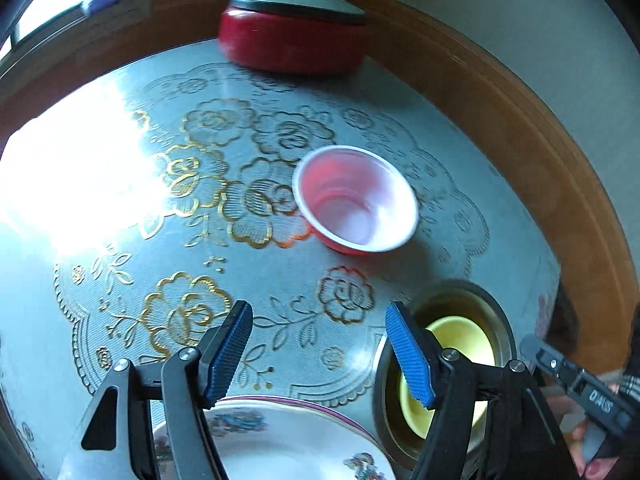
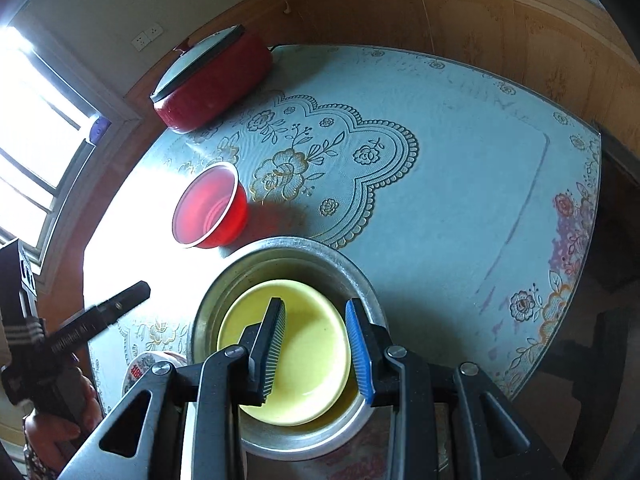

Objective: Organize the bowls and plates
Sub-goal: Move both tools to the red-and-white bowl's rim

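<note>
Yellow bowl [image 2: 296, 344] nested inside metal bowl [image 2: 288, 252].

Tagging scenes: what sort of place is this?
Probably a home dining room: a table with a floral cover, wood-panelled wall, a lidded red pot, and bowls and a plate.

- The small bowl [image 2: 288, 344] sits inside the metal bowl [image 2: 320, 254].
- In the right wrist view, the plastic cup [image 2: 210, 210] stands just beyond the metal bowl, to its left.
- The lidded pot [image 2: 212, 84] is at the table's [image 2: 460, 208] far edge, well beyond the cup.
- The flowered plate [image 1: 288, 440] lies just left of the metal bowl.
</note>
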A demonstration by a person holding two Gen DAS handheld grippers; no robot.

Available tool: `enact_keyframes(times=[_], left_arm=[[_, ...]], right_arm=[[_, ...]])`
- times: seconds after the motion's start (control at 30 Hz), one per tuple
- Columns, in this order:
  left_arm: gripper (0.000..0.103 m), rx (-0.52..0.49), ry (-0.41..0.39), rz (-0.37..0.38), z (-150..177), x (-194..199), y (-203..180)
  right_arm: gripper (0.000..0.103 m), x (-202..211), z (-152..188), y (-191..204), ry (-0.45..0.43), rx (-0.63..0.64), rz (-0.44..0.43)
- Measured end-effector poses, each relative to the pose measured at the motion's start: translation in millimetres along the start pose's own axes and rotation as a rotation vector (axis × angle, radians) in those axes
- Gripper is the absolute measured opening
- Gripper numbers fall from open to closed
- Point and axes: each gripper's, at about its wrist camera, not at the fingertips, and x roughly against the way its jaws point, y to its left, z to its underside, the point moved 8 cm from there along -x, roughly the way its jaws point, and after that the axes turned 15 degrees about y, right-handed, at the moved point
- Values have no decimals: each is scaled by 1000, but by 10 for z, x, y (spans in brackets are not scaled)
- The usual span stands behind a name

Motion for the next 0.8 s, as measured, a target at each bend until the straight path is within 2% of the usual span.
enact_keyframes(times=[0.17, 0.37, 0.8], left_arm=[[74, 32, -21, -72, -65, 9, 199], [76, 38, -23, -104, -105, -42, 293], [76, 43, -29, -161, -263, -113, 335]], right_arm=[[31, -96, -15, 89, 17, 35, 5], [31, -165, -127, 197, 29, 74, 17], [31, -298, -654, 520, 56, 148, 23]])
